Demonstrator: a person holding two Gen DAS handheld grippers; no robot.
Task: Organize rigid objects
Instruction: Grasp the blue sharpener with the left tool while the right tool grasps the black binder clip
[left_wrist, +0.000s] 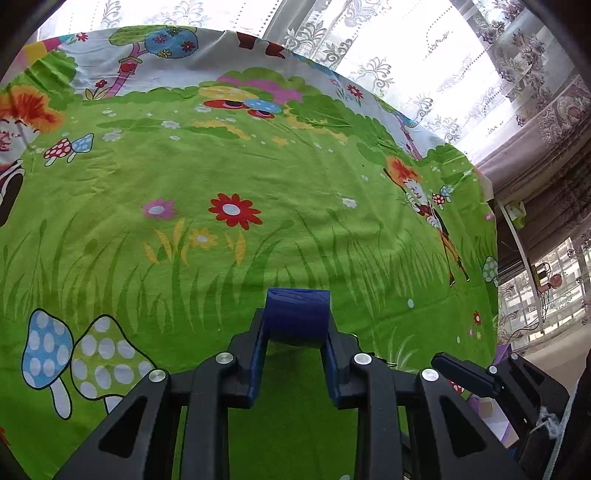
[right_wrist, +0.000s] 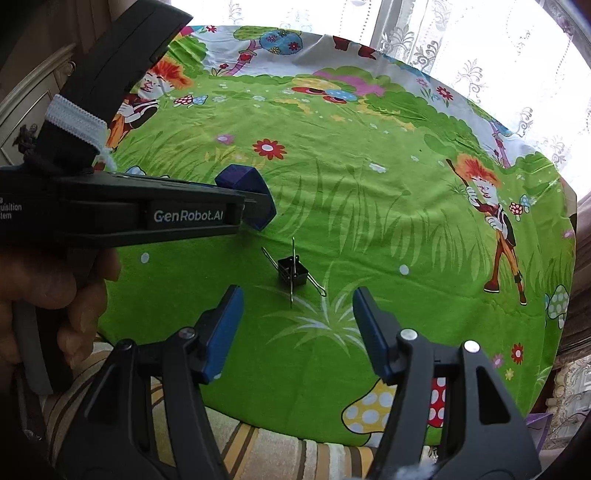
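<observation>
My left gripper (left_wrist: 295, 332) is shut on a dark blue faceted block (left_wrist: 297, 312) and holds it above the green cartoon cloth. In the right wrist view the same left gripper (right_wrist: 255, 206) comes in from the left with the blue block (right_wrist: 245, 182) between its fingers. A black binder clip (right_wrist: 293, 273) with thin wire handles lies on the cloth just ahead of my right gripper (right_wrist: 297, 328), which is open and empty, a short way behind the clip. The right gripper's fingers (left_wrist: 465, 376) show at the lower right of the left wrist view.
The round table under the cartoon cloth (right_wrist: 369, 192) ends near the right gripper; a striped cushion (right_wrist: 280, 454) lies below its edge. Lace curtains (left_wrist: 424, 55) hang behind. A purple-and-white box (left_wrist: 491, 417) sits at the lower right.
</observation>
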